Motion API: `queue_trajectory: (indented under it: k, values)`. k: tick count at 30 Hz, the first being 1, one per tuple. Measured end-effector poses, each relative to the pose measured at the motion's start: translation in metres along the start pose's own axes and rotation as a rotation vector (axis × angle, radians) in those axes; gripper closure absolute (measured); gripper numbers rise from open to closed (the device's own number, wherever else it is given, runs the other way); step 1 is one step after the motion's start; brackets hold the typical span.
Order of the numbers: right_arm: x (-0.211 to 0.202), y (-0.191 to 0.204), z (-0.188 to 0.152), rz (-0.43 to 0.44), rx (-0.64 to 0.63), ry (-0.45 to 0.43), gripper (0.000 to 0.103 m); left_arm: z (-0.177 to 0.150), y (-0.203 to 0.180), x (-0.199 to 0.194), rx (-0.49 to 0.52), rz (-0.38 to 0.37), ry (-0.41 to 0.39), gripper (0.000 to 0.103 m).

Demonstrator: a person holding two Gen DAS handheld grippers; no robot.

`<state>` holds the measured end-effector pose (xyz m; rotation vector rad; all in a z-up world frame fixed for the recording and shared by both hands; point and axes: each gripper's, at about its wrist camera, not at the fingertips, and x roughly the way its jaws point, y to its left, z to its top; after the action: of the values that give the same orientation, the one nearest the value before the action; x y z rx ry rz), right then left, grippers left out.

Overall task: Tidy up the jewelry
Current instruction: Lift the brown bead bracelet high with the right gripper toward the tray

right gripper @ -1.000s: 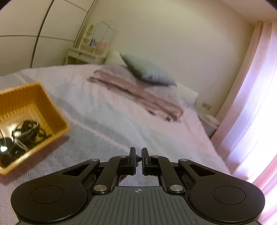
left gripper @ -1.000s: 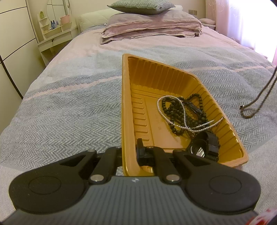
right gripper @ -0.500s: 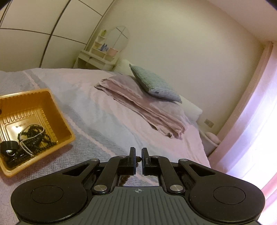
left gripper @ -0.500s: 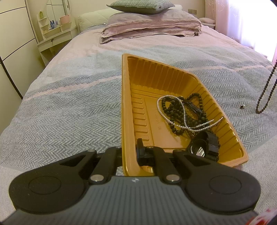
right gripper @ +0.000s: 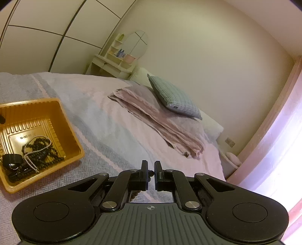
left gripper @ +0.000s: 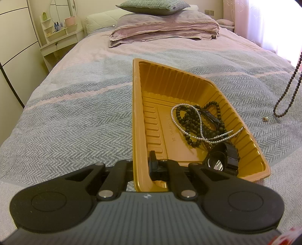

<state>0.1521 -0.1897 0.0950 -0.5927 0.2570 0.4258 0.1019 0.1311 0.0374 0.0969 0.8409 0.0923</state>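
A gold plastic tray point(left gripper: 136, 113) lies on the bed, and my left gripper point(left gripper: 141, 162) is shut on its near left wall. Inside lie a black bead necklace point(left gripper: 190, 120), a thin pearl string point(left gripper: 201, 130) and a black watch point(left gripper: 222, 160). My right gripper point(right gripper: 150, 169) is shut on a brown bead strand; one bead shows between its fingers. The rest of the strand point(left gripper: 288, 90) hangs as a loop above the bed, right of the tray. A small earring point(left gripper: 265, 118) lies on the blanket near the loop's lower end. The right wrist view has the tray point(right gripper: 71, 132) at lower left.
The grey herringbone blanket point(left gripper: 75, 122) covers the bed around the tray. Folded pink bedding with a grey-green pillow point(left gripper: 156, 7) is at the head. A white vanity shelf point(left gripper: 58, 35) and wardrobe doors stand left; pink curtains point(right gripper: 273, 150) hang right.
The brown strand has lifted off the blanket and now hangs free, uncovering the small earring. The right view has risen and rolled, showing more of the tray. The left gripper has kept still.
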Motion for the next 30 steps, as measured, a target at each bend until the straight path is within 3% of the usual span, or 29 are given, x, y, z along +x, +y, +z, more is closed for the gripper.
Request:
queue_trajectory:
  k: [13, 30]
  values:
    - [0.000, 0.000, 0.034, 0.065, -0.047, -0.047, 0.097, 0.000, 0.000, 0.001, -0.001, -0.001, 0.001, 0.099]
    - [0.014, 0.053, 0.109, 0.311, -0.181, -0.184, 0.097, -0.001, 0.000, 0.001, -0.002, -0.004, 0.000, 0.099]
